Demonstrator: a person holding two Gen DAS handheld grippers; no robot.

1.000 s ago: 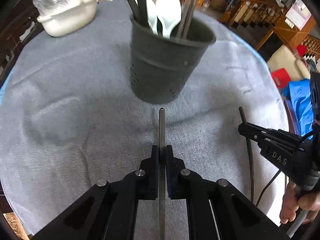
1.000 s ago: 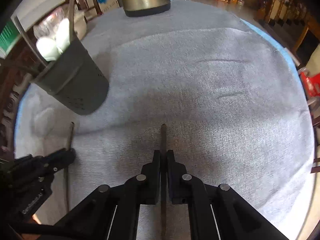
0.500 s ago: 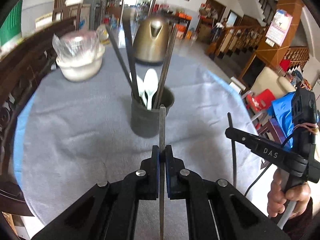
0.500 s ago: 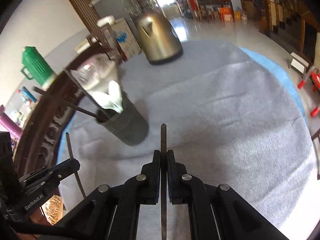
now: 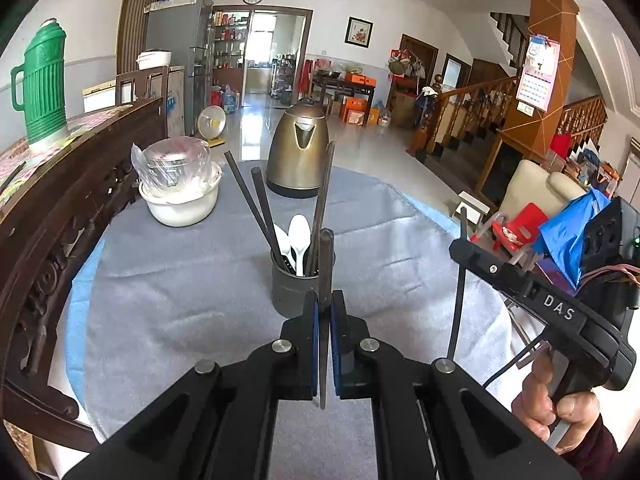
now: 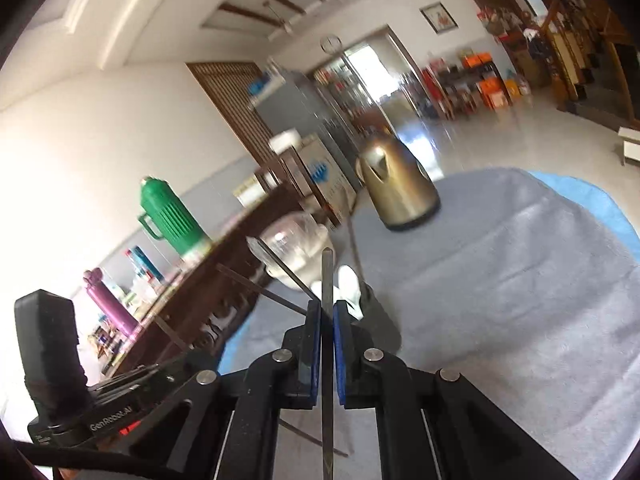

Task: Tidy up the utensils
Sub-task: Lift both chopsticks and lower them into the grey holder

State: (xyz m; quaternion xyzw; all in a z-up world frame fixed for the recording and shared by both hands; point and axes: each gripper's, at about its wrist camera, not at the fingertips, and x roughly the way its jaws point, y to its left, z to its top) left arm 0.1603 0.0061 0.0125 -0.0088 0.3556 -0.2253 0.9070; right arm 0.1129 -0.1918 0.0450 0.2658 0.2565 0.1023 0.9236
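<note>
A dark grey utensil holder (image 5: 291, 294) stands mid-table with several dark chopsticks and white spoons (image 5: 299, 240) in it. My left gripper (image 5: 323, 312) is shut on a dark chopstick (image 5: 326, 264) that points up in front of the holder. In the left wrist view, at the right, my right gripper (image 5: 462, 246) is shut on another chopstick (image 5: 458, 300), raised above the table's right side. The right wrist view shows those pads (image 6: 327, 320) clamped on that chopstick (image 6: 327, 276), with the holder (image 6: 376, 316) just behind and the left gripper's body at lower left.
A brass-coloured kettle (image 5: 298, 156) stands at the table's far side. A white bowl with a plastic-wrapped container (image 5: 180, 188) sits at the far left. A carved wooden bench back (image 5: 60, 216) borders the left edge. The grey cloth (image 5: 180, 300) covers the round table.
Both grippers rose well above the table and tilted up, each keeping its chopstick. The holder now looks smaller and farther below, and the room behind has come into view.
</note>
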